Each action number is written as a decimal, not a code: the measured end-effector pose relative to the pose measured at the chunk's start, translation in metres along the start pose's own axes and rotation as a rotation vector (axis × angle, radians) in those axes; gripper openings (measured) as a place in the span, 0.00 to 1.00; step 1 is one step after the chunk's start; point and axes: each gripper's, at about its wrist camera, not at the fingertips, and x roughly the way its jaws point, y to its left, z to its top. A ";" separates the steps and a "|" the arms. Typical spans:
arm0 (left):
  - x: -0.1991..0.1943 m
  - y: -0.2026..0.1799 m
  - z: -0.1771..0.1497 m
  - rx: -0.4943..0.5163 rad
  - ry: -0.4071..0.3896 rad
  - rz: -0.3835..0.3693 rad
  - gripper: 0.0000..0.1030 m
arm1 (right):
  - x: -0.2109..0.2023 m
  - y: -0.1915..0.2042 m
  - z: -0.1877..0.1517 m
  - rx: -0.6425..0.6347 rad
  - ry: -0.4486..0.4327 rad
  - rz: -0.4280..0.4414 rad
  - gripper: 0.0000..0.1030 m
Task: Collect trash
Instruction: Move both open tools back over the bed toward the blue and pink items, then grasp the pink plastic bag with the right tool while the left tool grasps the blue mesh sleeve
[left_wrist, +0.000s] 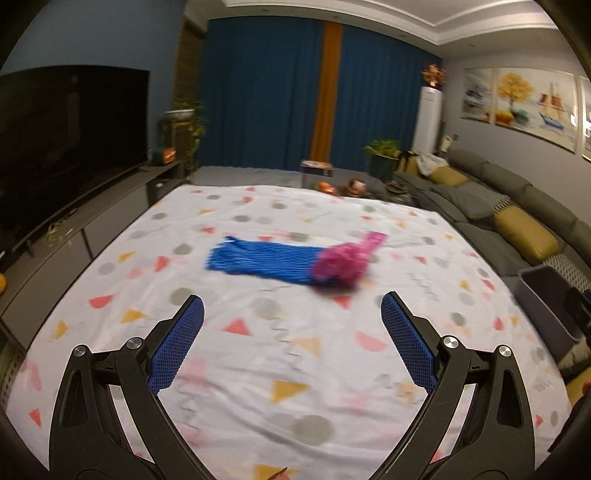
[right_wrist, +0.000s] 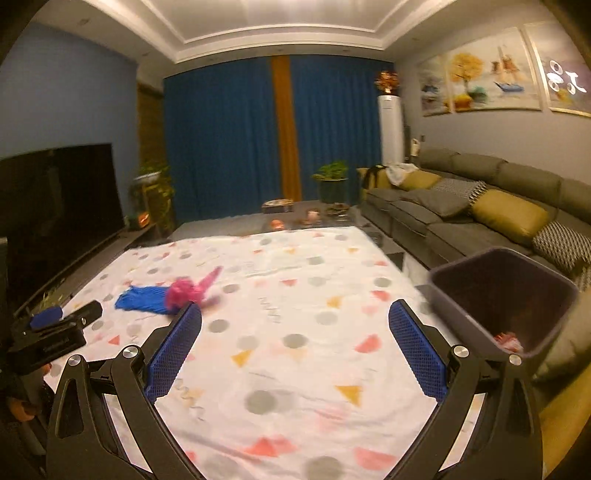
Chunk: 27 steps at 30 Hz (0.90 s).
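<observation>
On the left of the spotted tablecloth (left_wrist: 295, 369) lies the remaining trash: a blue foam net sleeve (left_wrist: 262, 260) with a crumpled pink wrapper (left_wrist: 343, 260) touching its right end, the two overlapping there. The left gripper (left_wrist: 291, 306) hangs above the cloth just short of them, its fingers spread wide and holding nothing. The right gripper (right_wrist: 295, 314) is likewise released and empty, over the middle of the cloth. Farther right, off the table's edge beside the sofa (right_wrist: 480, 206), stands the grey waste bin (right_wrist: 461, 317), with something pinkish already at its bottom. I judge the step in hand to be the approach to the next piece of trash. The next move probably calls for the left gripper to advance and drop onto the sleeve or wrapper, close on one soft piece without pinching the cloth, then carry it across to the bin.
</observation>
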 end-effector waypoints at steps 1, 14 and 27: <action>0.002 0.004 0.001 -0.006 0.001 0.008 0.92 | 0.006 0.009 0.000 -0.012 0.004 0.010 0.95; 0.055 0.048 0.026 -0.079 -0.003 0.111 0.92 | 0.095 0.095 0.002 -0.141 0.111 0.097 0.95; 0.092 0.081 0.019 -0.154 0.048 0.131 0.92 | 0.183 0.133 0.001 -0.145 0.246 0.148 0.87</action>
